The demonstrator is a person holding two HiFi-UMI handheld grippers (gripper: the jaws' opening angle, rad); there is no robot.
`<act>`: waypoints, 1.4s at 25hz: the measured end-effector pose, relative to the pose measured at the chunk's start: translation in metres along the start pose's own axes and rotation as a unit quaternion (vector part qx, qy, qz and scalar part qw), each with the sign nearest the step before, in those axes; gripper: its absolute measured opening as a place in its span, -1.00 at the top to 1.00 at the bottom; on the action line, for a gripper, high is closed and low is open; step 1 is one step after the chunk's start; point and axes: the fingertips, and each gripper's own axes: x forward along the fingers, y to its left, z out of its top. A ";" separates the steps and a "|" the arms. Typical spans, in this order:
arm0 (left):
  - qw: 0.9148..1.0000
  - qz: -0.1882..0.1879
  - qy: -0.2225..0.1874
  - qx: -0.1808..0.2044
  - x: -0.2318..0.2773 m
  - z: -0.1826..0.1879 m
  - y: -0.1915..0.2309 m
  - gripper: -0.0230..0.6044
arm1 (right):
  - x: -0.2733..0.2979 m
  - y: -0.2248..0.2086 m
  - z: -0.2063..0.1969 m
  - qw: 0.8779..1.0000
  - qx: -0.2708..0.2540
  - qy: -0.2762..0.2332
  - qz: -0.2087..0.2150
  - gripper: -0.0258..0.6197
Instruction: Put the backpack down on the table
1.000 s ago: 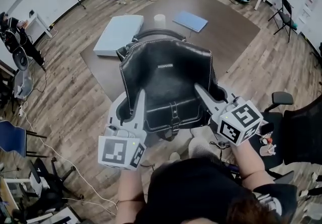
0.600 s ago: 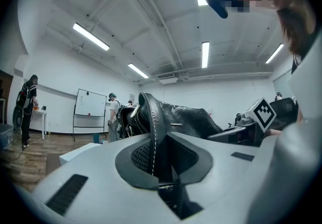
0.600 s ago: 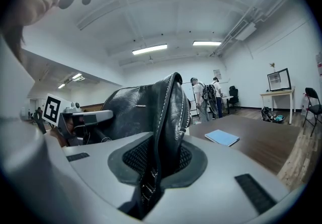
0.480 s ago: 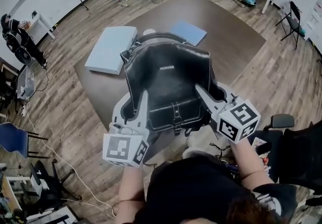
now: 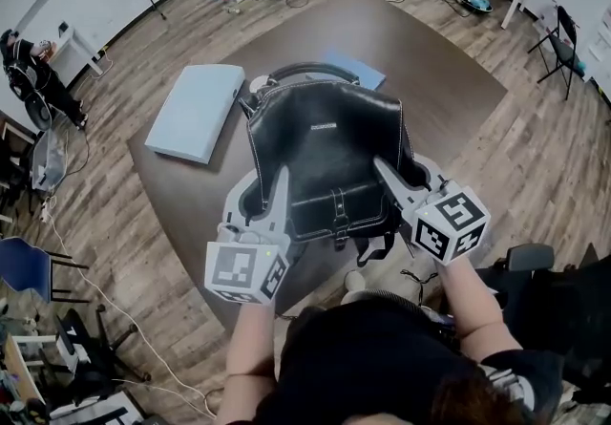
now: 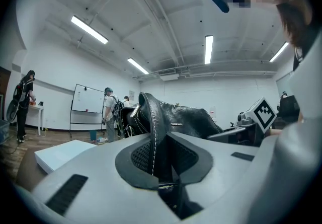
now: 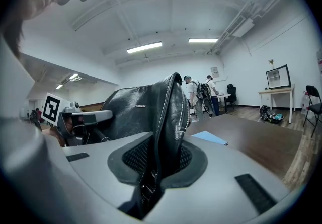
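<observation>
The black backpack (image 5: 325,160) hangs mid-frame over the near part of the brown surface (image 5: 449,79), apparently not yet resting on it. The left claw (image 5: 278,186) pinches its left edge and the right claw (image 5: 386,175) its right edge, both clamped on the leather. I'd lower both sides evenly, bottom first, clear of the pale blue board (image 5: 196,111) at upper left, releasing only once it stands.
</observation>
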 end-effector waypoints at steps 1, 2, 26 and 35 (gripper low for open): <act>1.000 -0.001 0.001 -0.001 0.008 -0.002 -0.001 0.73 | 0.002 -0.008 -0.001 1.000 0.000 0.001 -0.002 0.70; 1.000 -0.002 0.003 -0.001 0.017 -0.004 -0.002 0.73 | 0.003 -0.016 -0.002 1.000 0.001 0.002 -0.003 0.70; 0.999 -0.031 0.016 -0.001 0.106 -0.061 -0.009 0.73 | 0.029 -0.106 -0.049 0.999 0.023 0.009 -0.049 0.66; 0.998 -0.038 0.025 -0.035 0.109 -0.075 -0.001 0.68 | 0.033 -0.108 -0.059 0.999 0.033 0.020 -0.037 0.61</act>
